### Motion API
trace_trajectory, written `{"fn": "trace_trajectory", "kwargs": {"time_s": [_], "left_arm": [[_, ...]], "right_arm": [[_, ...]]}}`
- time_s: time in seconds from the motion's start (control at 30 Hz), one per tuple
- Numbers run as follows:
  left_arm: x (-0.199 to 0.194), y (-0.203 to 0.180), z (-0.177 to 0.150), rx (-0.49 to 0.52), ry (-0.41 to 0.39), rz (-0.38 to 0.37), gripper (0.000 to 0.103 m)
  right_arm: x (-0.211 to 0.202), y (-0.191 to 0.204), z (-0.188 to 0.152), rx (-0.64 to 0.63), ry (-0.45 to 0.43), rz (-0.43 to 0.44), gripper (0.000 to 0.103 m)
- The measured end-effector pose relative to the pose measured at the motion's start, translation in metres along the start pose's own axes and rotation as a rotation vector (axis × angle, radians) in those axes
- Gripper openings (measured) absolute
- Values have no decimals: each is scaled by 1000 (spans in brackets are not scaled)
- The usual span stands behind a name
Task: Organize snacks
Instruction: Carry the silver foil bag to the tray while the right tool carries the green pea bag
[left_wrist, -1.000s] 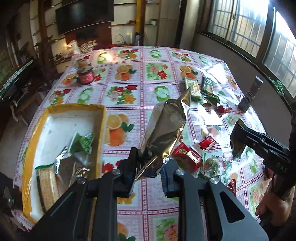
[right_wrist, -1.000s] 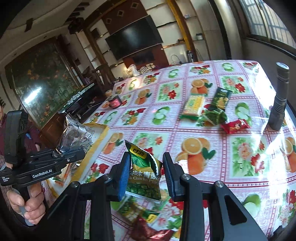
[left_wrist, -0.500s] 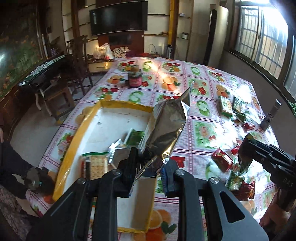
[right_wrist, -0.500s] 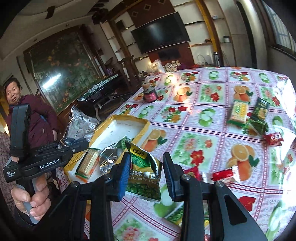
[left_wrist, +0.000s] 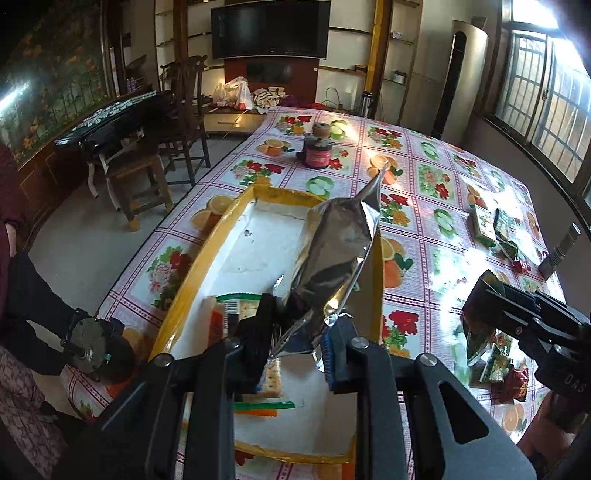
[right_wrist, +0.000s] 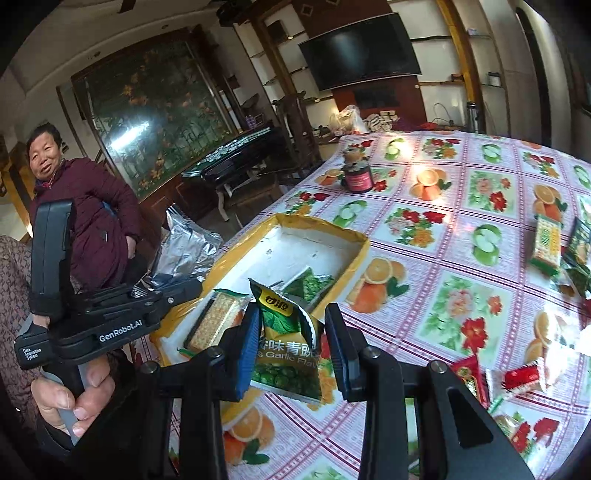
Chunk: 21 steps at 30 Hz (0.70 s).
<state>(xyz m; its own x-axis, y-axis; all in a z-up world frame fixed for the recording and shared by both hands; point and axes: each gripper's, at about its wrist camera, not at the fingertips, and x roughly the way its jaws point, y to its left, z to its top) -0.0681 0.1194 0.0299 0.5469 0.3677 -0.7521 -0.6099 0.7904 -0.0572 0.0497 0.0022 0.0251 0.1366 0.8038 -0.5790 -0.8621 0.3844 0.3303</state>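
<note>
My left gripper is shut on a silver foil snack bag and holds it upright above the yellow-rimmed white tray. The tray also shows in the right wrist view, with a cracker pack and a green packet inside. My right gripper is shut on a green garlic pea packet, held above the table beside the tray's near right corner. The left gripper with the silver bag shows at the left of the right wrist view.
Loose snack packets lie on the fruit-print tablecloth at the right and near right. A dark red jar stands at the far end. A grey cylinder stands at the right edge. A woman stands at the left.
Both grippers have moved left with their packets. The left one now holds the silver bag over the tray; the right one is closer to the tray.
</note>
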Motion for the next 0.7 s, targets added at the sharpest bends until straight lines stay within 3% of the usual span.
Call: {"fn": "trace_trajectory", "kwargs": {"time_s": [0.23, 0.7], "left_arm": [[7, 24, -1, -43, 9, 25, 25], [27, 33, 5, -44, 36, 59, 25]], "right_arm": [[22, 18, 10, -32, 15, 32, 35], [57, 16, 17, -16, 52, 66, 35]]}}
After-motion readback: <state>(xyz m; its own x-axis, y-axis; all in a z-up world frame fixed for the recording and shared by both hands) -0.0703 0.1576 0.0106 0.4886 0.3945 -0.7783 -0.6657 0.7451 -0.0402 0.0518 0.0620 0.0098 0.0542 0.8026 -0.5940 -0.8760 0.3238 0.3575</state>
